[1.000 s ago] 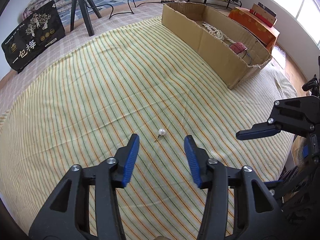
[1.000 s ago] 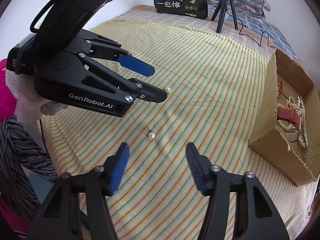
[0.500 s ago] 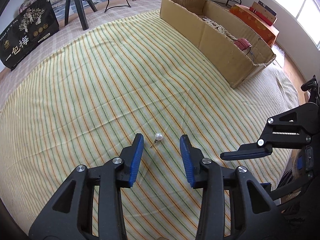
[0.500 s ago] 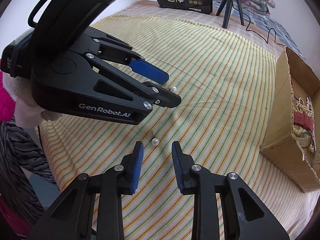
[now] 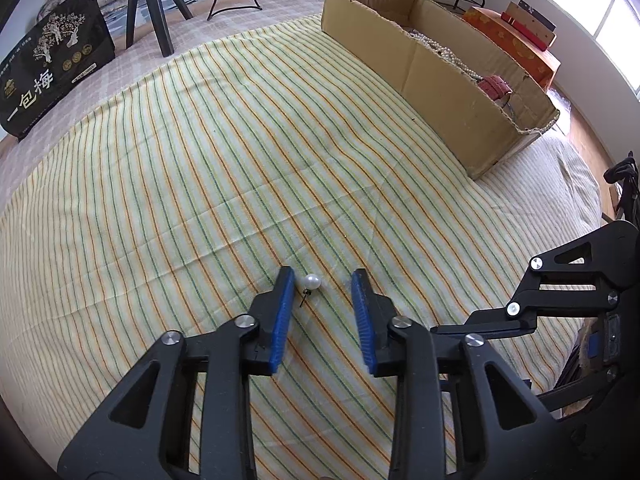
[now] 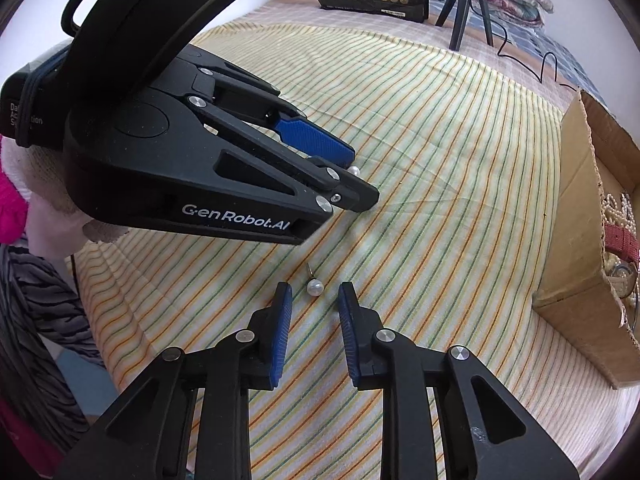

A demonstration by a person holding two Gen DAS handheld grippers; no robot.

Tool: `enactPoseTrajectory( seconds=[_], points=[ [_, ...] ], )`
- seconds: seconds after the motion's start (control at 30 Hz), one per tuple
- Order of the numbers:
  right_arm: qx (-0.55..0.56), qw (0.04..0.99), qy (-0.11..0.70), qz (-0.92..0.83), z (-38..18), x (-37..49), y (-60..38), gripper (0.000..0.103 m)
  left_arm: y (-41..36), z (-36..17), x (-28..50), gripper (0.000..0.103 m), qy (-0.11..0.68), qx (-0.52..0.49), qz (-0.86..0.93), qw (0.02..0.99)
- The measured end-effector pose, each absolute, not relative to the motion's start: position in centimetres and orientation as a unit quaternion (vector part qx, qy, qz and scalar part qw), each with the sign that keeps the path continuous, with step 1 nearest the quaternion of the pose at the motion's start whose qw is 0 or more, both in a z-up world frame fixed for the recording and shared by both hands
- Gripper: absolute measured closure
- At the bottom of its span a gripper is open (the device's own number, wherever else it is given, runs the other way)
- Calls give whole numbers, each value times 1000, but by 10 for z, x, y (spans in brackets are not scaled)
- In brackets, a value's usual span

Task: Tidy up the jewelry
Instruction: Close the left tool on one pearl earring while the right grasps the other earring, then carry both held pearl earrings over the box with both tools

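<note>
On the striped bedspread (image 5: 280, 140), both closing grippers, left gripper (image 5: 322, 280) and right gripper (image 6: 314, 294), each straddle an untouched pearl earring (image 5: 311, 281).

A small white pearl stud earring (image 5: 311, 281) is laid on the striped yellow cotton bedspread (image 5: 240, 160) between the closing jaws of the left gripper (image 5: 322, 278), close beside its left finger. A second white pearl stud earring (image 6: 315, 288) is laid nearby on the same cloth, between the closing jaws of the right gripper (image 6: 315, 293) and apart from both fingers. A long open brown cardboard box (image 5: 440, 80) with white pearl strands (image 5: 448, 50) in it is set farther back on the right, while a black printed bag (image 5: 52, 80) and a black tripod (image 5: 156, 20) are placed behind the cloth at the far left.
</note>
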State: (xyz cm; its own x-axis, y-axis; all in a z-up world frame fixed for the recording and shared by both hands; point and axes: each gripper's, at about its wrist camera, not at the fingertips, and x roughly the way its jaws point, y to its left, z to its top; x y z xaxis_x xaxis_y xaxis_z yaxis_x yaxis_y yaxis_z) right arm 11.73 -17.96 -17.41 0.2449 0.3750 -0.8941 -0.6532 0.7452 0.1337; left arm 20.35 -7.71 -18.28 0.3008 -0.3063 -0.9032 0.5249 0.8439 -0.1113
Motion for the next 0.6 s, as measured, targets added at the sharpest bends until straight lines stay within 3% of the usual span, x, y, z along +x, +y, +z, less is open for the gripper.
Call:
enactPoseTrajectory(
  seconds=[0.2,0.3,0.6],
  points=[
    [-139,778,517,330,-175,113,-179,83,-75,-185,206,90,532,101,-255,801],
    [-142,779,515,328,-174,112,-178,89,-74,-185,207,95,533,97,-250,803],
    [-138,779,515,330,-174,115,-180,97,-73,-185,207,96,531,97,-248,805]
  ],
)
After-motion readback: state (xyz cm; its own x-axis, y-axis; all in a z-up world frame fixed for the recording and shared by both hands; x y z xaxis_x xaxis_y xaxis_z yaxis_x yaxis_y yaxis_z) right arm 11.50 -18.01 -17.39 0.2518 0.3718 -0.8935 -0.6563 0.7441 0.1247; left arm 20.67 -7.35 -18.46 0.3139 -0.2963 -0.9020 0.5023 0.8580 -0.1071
